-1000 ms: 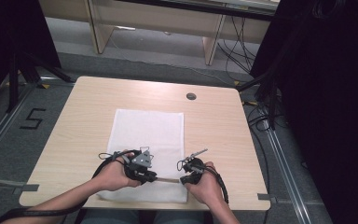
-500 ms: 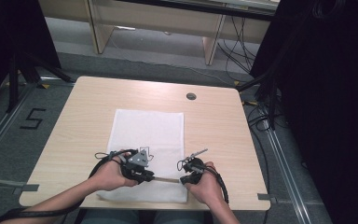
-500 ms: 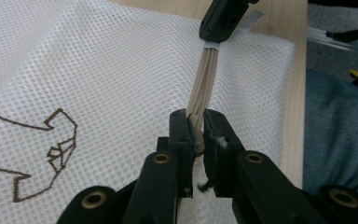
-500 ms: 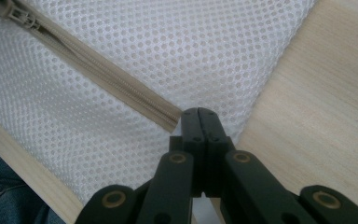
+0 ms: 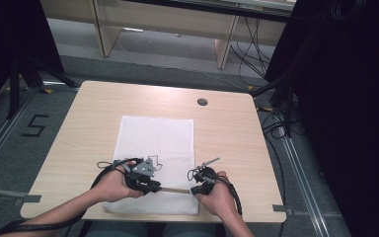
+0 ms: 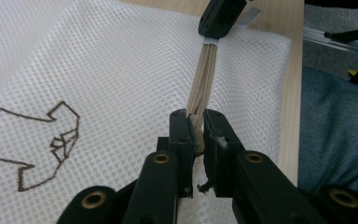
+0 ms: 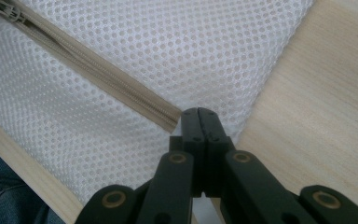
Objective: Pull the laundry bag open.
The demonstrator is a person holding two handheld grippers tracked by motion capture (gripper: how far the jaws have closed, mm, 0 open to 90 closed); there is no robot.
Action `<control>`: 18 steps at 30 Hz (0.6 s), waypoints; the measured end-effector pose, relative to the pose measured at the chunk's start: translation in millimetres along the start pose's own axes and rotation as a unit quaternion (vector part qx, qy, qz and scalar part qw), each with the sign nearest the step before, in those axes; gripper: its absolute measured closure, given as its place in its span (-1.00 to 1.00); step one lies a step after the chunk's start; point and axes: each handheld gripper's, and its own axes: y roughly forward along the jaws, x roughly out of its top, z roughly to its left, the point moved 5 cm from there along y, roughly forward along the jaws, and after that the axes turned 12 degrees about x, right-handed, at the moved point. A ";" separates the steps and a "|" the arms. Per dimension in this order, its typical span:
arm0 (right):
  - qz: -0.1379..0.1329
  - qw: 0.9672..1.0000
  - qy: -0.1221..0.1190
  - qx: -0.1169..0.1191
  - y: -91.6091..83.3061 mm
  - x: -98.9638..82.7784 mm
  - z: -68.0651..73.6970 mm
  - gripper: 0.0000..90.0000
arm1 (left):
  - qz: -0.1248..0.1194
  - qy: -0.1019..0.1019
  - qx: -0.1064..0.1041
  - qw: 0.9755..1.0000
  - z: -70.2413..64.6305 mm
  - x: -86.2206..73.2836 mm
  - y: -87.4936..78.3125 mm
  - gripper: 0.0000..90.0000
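White mesh bag [image 5: 157,148] flat on desk [image 5: 227,133], reaching the near edge, midway between the near corners. Beige zipper [image 7: 116,86] along the bag's near end, parallel to that edge. Left claw [image 6: 196,128] clamped on the zipper, beside brown printed outline [image 6: 37,140]. Right claw [image 7: 199,122] pressed together at the zipper's end, near the bag's right corner; pinch on fabric not discernible. Slider [image 7: 7,11] at the zipper's far end in right gripper view.

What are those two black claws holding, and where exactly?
Both grip the white mesh bag by its beige zipper: left gripper at the slider, right gripper at the zipper's end.
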 end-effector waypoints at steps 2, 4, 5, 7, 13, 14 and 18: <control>0.000 1.000 -0.001 0.000 0.0 0.1 0.0 1.00 | -0.002 -0.005 0.002 1.000 1.7 -2.0 -2.4 0.82; 0.001 1.000 0.000 0.000 0.1 0.2 0.3 1.00 | -0.008 -0.016 -0.004 1.000 2.2 -2.8 -4.0 0.82; 0.002 1.000 0.000 0.000 0.0 0.2 0.4 1.00 | -0.004 -0.008 0.003 1.000 2.5 -3.6 -4.3 0.82; 0.001 1.000 0.000 0.000 0.0 0.2 0.2 1.00 | -0.004 -0.006 0.003 1.000 2.3 -3.9 -4.1 0.82; 0.002 1.000 -0.001 0.000 0.0 0.1 0.7 1.00 | -0.005 -0.007 0.001 1.000 2.7 -4.6 -4.7 0.82; 0.002 1.000 -0.001 0.000 0.0 0.1 0.7 1.00 | -0.007 -0.004 -0.001 1.000 4.2 -5.2 -5.2 0.82; 0.001 1.000 -0.006 0.000 0.0 0.3 0.6 1.00 | -0.008 -0.015 -0.001 1.000 4.5 -7.3 -6.9 0.82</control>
